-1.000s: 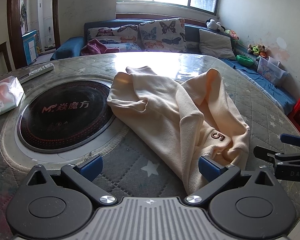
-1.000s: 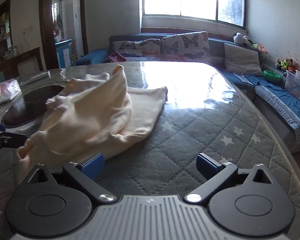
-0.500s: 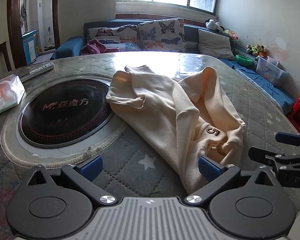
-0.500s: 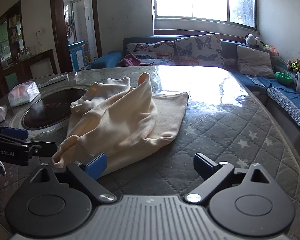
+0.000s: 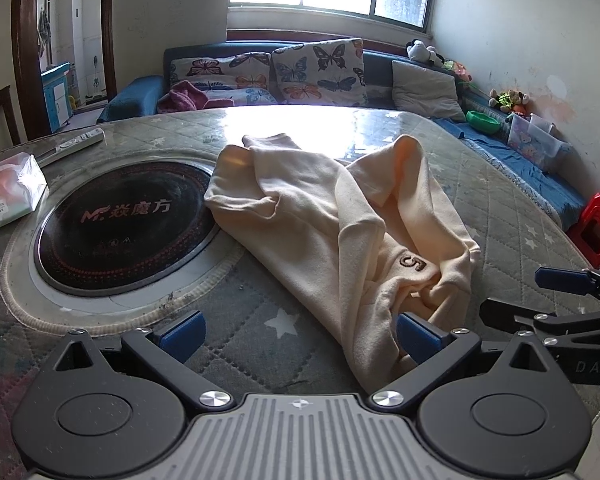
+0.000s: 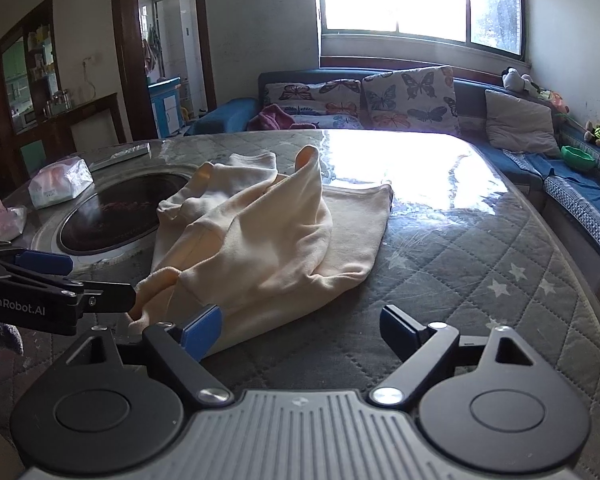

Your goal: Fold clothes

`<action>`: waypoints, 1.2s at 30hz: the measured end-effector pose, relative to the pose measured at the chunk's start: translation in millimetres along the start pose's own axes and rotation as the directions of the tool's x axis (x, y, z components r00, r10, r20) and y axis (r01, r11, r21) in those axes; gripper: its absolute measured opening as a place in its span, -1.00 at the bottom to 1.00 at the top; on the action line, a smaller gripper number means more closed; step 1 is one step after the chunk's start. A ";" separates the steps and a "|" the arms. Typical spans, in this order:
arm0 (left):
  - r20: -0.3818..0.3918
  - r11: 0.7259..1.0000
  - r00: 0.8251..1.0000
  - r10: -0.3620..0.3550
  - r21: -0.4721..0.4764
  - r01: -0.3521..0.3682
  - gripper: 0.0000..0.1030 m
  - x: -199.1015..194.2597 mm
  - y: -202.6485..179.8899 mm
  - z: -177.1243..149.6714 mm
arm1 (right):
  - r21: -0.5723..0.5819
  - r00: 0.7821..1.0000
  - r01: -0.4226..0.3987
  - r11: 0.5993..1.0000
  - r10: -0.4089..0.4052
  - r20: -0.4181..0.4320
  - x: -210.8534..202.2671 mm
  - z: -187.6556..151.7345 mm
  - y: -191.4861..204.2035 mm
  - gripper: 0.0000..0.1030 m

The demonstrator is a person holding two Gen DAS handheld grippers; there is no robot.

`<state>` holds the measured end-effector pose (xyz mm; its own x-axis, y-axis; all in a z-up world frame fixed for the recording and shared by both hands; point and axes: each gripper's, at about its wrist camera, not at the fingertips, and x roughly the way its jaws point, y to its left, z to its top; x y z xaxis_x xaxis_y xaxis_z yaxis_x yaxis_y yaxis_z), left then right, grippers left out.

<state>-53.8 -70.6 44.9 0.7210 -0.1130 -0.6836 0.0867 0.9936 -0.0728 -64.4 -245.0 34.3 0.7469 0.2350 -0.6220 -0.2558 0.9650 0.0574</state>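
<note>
Lying on table: a cream garment (image 5: 332, 224) sits crumpled on the quilted grey table cover (image 5: 252, 320), just right of the round black cooktop (image 5: 124, 224) set into the table.
Garment shape: bunched and partly folded over itself — one fold stands up in a peak at the far side, and a stitched "5" (image 5: 414, 262) shows on the near part.
Garment edge: its left side touches the rim of the cooktop; its near corner reaches down toward both tools.
Left gripper (image 5: 298, 334): jaws spread wide, nothing clamped. The right blue pad (image 5: 418, 336) sits against the near corner of the garment; the left pad (image 5: 182, 330) is over bare cover, on the near side of the cooktop.
Right gripper (image 6: 300, 330): jaws wide but closing, nothing pressed between them. Its left pad (image 6: 202, 330) is at the garment's near edge — whether it touches the cloth I cannot tell; the other pad is over bare cover, well right of the cooktop.
Tissue pack (image 5: 8, 192): left of the cooktop, near the table edge.
Remote control (image 5: 76, 145): beyond the cooktop, at the far left of the table.
Sofa (image 5: 284, 76): behind the table, far beyond the cooktop, with butterfly cushions under the bright window.
</note>
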 end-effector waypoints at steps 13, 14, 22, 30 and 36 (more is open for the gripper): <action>-0.016 1.000 1.000 0.010 0.007 -0.010 1.00 -3.8 -5.9 -7.1 | -0.022 0.999 0.002 1.000 -0.003 -0.042 0.3 -9.9 11.8 0.71; -0.016 1.000 1.000 0.011 0.008 -0.011 1.00 -4.2 -6.4 -7.4 | -0.021 0.999 0.002 1.000 -0.002 -0.043 -0.1 -10.1 12.1 0.71; -0.018 1.000 1.000 0.016 0.012 -0.015 1.00 -5.7 -9.1 -7.1 | -0.030 0.999 -0.007 1.000 0.006 -0.038 -4.2 -12.0 15.7 0.69; -0.013 1.000 1.000 0.015 0.017 -0.015 1.00 -4.6 -9.2 -3.5 | -0.024 0.999 -0.007 1.000 0.006 -0.036 -3.3 -9.9 14.5 0.66; -0.013 1.000 1.000 0.013 0.017 -0.013 1.00 -2.9 -7.8 -0.4 | -0.030 0.999 -0.014 0.999 0.013 -0.037 -0.9 -6.1 16.1 0.65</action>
<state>-56.8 -77.9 47.2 0.7130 -0.1000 -0.6940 0.0892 0.9947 -0.0518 -73.0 -230.4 31.0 0.7206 0.2430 -0.6493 -0.2845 0.9577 0.0427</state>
